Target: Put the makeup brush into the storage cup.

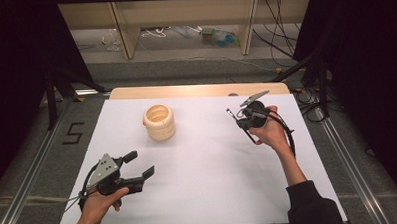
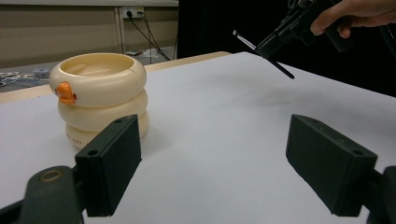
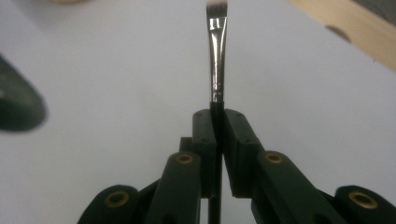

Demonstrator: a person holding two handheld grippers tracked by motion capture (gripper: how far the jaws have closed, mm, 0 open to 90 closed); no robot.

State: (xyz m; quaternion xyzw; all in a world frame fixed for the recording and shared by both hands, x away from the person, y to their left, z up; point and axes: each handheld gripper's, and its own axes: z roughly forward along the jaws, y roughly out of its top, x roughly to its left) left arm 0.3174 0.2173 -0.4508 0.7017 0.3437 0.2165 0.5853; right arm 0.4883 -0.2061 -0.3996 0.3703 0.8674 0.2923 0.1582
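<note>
A cream cup [image 1: 159, 122] shaped like stacked rings stands upright at the back left of the white table sheet [image 1: 209, 181]. In the left gripper view the cup [image 2: 100, 93] shows a small orange bill on its side. My right gripper [image 1: 241, 122] is held above the sheet's right side, shut on a thin black paintbrush [image 1: 249, 137]. In the right gripper view the jaws [image 3: 217, 116] pinch the brush handle, and the metal ferrule and bristles [image 3: 217, 51] stick out ahead. My left gripper [image 1: 141, 163] rests near the front left, open, with nothing between its jaws [image 2: 215, 163].
A strip of wooden table edge [image 1: 196, 90] shows behind the sheet. Beyond it are shelf legs, cables and clutter on the floor. Black stand legs [image 1: 51, 97] flank the table on both sides. A "5" [image 1: 73, 133] is marked left of the sheet.
</note>
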